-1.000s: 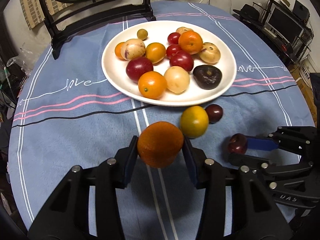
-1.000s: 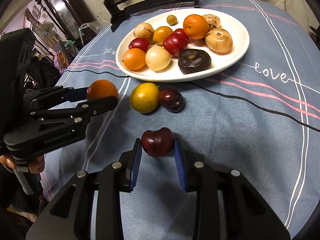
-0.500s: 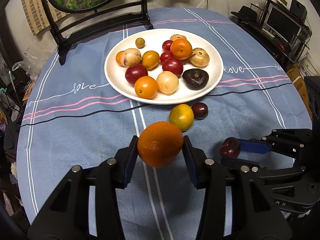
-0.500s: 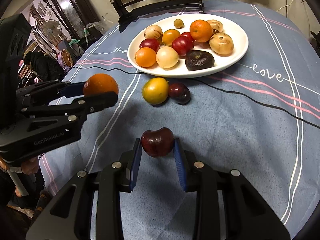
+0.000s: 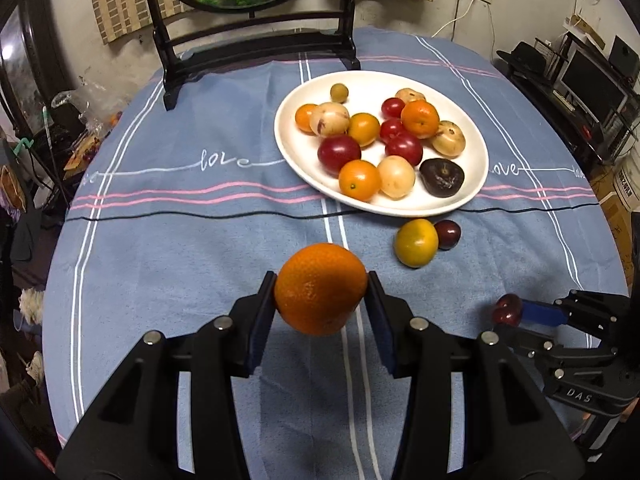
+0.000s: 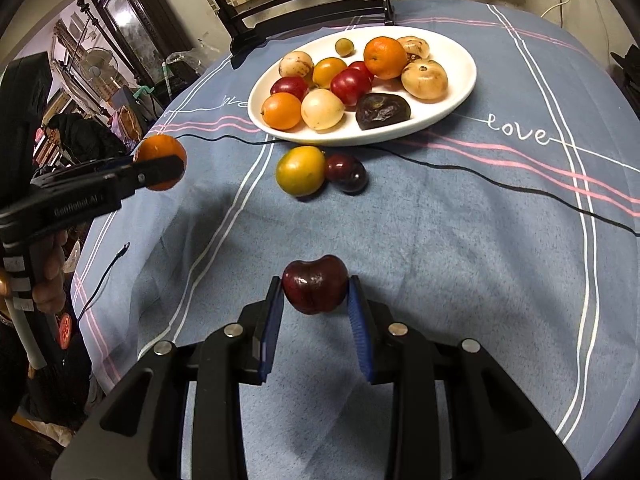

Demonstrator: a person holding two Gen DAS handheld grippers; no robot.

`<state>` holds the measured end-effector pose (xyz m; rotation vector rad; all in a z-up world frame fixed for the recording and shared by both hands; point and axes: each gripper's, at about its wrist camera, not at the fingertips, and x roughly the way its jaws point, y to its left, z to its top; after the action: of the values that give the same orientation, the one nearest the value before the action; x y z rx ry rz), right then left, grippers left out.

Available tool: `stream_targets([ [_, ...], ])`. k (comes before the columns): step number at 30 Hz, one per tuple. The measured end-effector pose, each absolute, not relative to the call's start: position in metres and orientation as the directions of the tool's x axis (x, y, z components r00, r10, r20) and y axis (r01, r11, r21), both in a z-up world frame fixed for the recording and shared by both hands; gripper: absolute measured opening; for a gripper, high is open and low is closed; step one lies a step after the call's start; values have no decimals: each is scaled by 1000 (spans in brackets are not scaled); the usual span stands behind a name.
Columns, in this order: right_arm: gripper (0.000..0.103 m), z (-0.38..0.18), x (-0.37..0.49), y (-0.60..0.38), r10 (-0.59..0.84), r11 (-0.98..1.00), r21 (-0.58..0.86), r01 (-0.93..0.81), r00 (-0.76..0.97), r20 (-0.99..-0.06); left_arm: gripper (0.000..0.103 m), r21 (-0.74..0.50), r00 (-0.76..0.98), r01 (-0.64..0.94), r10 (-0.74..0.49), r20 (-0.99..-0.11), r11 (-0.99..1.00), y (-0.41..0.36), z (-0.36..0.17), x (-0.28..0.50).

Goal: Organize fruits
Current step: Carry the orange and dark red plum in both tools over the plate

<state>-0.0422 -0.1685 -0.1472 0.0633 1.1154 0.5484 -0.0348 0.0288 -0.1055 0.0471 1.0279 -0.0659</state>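
The left gripper [image 5: 321, 300] pinches an orange [image 5: 320, 289] between its jaws, both pads pressed against its sides, and holds it in the air above the blue cloth [image 5: 180, 248]. The right gripper [image 6: 315, 300] pinches a dark red plum [image 6: 315, 284] the same way, also lifted off the cloth. In the left wrist view the right gripper sits low at the right, well apart from the orange. Ahead of both, a yellow fruit [image 5: 415, 242] and a small dark plum [image 5: 448, 234] lie touching each other on the cloth, just beside the near rim of the white plate [image 5: 476, 148]. The plate holds a heap of orange, red, pale and dark fruits. Beyond it stands a black wooden stand [image 5: 256, 46] with a round screen.
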Motion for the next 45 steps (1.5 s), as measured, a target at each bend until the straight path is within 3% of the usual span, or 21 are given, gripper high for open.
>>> stream_targets([
  [10,33,-118,-40,-161,469,853,308,-421,358,-808,45,2,570,127,-72,-819,992,14,-72,-33],
  [29,33,-117,-13,-162,488,841,328,-431,340,-804,45,9,511,109,-48,-858,994,7,-95,3],
  [45,33,-60,56,-165,498,833,263,-486,453,-740,45,43,562,158,-54,-825,986,-18,-66,55],
])
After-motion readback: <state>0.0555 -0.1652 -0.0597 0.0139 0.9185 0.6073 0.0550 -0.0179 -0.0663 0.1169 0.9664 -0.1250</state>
